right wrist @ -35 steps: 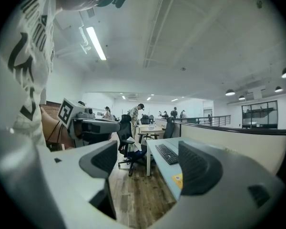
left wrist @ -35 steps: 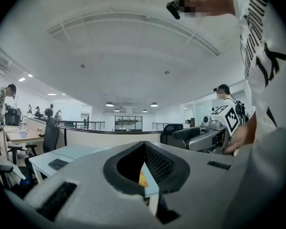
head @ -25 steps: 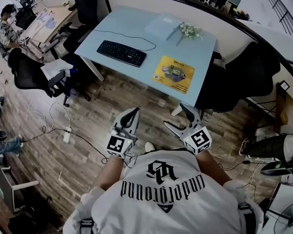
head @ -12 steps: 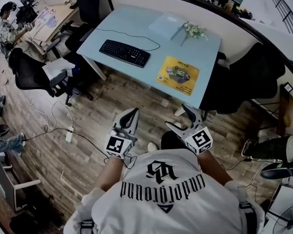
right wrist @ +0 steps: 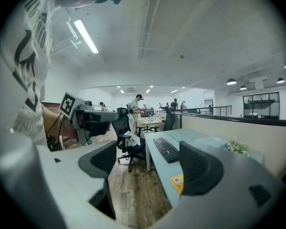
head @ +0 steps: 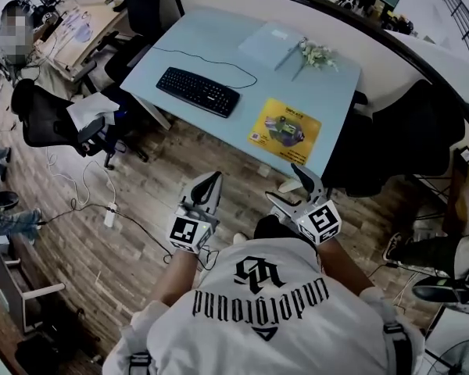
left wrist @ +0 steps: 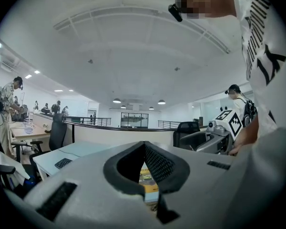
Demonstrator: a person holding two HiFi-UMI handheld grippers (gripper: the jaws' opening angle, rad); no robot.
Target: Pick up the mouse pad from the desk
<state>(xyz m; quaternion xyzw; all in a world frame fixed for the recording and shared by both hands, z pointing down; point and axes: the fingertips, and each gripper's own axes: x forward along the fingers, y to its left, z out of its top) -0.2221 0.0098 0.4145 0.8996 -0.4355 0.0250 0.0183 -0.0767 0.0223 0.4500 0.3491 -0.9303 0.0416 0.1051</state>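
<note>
The yellow mouse pad (head: 285, 127) lies flat near the front right corner of the light blue desk (head: 211, 49). Both grippers hang over the wooden floor, short of the desk's front edge and apart from the pad. My left gripper (head: 211, 180) is shut with nothing in it; in the left gripper view a strip of the mouse pad (left wrist: 147, 178) shows through the slit behind its tips (left wrist: 144, 147). My right gripper (head: 283, 183) stands wide open and empty. In the right gripper view the mouse pad (right wrist: 177, 180) sits on the desk edge between the two pads (right wrist: 199, 168).
A black keyboard (head: 198, 91) with its cable lies left of the pad; a flower sprig (head: 316, 53) and a pale folder (head: 270, 41) lie at the back. Black office chairs (head: 406, 123) (head: 47, 116) flank the desk. Cables (head: 86, 201) trail over the floor.
The desk and mouse pad have drawn nearer in the head view as the person steps forward. Both grippers travel along with the body, jaws unchanged.
</note>
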